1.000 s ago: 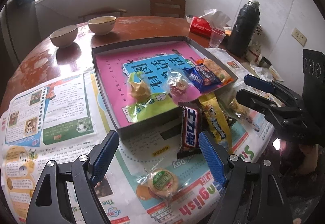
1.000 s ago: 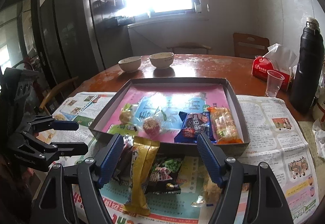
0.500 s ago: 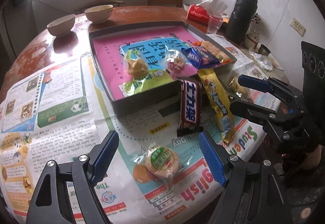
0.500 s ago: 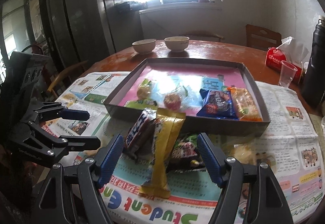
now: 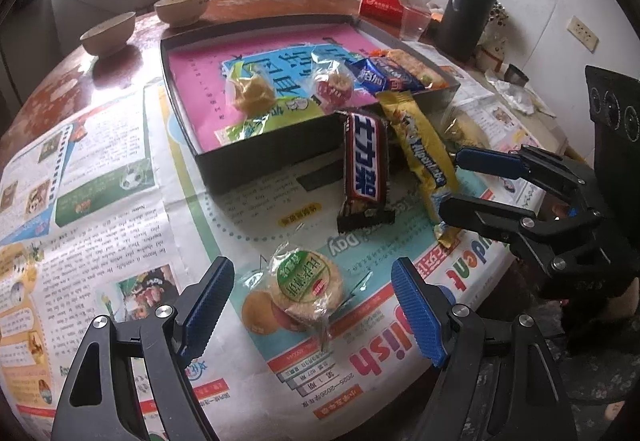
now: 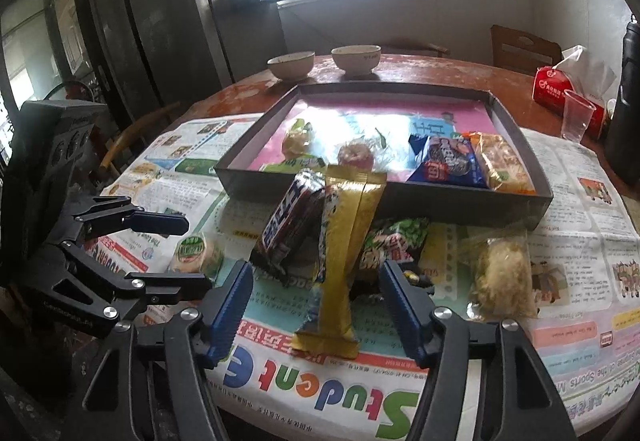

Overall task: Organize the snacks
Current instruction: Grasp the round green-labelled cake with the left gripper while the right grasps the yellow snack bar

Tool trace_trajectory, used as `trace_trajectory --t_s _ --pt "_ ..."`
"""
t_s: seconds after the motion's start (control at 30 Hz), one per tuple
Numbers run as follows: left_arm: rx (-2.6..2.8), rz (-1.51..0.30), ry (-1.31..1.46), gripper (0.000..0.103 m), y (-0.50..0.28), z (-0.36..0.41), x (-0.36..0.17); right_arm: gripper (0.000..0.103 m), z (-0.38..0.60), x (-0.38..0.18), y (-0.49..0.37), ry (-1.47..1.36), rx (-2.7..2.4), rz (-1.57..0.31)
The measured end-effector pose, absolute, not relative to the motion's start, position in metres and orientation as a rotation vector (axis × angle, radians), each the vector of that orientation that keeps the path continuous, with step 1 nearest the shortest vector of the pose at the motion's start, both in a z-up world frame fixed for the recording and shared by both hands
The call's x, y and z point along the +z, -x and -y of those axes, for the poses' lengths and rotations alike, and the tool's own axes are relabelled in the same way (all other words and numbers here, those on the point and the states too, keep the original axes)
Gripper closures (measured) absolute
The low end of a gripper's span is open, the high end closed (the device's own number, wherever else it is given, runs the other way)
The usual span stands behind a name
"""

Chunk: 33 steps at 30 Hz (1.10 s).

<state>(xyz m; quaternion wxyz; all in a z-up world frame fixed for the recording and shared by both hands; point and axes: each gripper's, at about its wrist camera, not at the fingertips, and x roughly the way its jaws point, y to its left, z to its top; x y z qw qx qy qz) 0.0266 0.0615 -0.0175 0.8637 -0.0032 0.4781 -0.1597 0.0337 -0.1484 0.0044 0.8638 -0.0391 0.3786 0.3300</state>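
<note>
A shallow dark box (image 5: 256, 157) (image 6: 516, 121) with a pink lining holds several wrapped snacks. In front of it lie a Snickers bar (image 5: 365, 169) (image 6: 290, 219), a gold bar (image 5: 424, 157) (image 6: 346, 253), a green-label round cake (image 5: 306, 287) (image 6: 194, 253), a dark green packet (image 6: 394, 243) and a clear bag (image 6: 502, 275). My left gripper (image 5: 312, 305) (image 6: 180, 253) is open and empty around the round cake, just above it. My right gripper (image 6: 316, 305) (image 5: 452, 181) is open and empty over the gold bar's near end.
Newspaper (image 5: 100, 177) covers the near half of the round wooden table. Two bowls (image 6: 356, 59) stand at the back. A red tissue pack (image 6: 560, 89), a plastic cup (image 6: 576, 115) and a black flask (image 5: 468, 9) stand at the right. The table edge is close below both grippers.
Both grippers have pulled back from the box and dropped lower toward the table's near edge. The left now frames the round cake, the right the gold bar. Both stayed open.
</note>
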Motion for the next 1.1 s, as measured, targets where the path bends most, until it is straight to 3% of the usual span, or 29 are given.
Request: trace_trajectory --t_s 0.7,0.87,1.0,1.1 --pt "-0.345 -1.005 0.003 0.022 -0.028 -0.057 -0.029 0.064 0.134 -0.013 -0.04 0.11 0.692 -0.831" --pt "-0.335 -1.004 -0.011 0.029 -0.027 -0.057 -0.028 0.078 0.13 -0.018 -0.043 0.126 0.689 -0.835" --pt "-0.331 -1.002 -0.011 0.032 -0.026 -0.057 -0.028 0.079 0.133 -0.02 -0.044 0.108 0.693 -0.833" --pt "-0.336 -1.0 0.006 0.039 -0.026 -0.059 -0.027 0.08 0.14 -0.018 -0.046 0.069 0.698 -0.827"
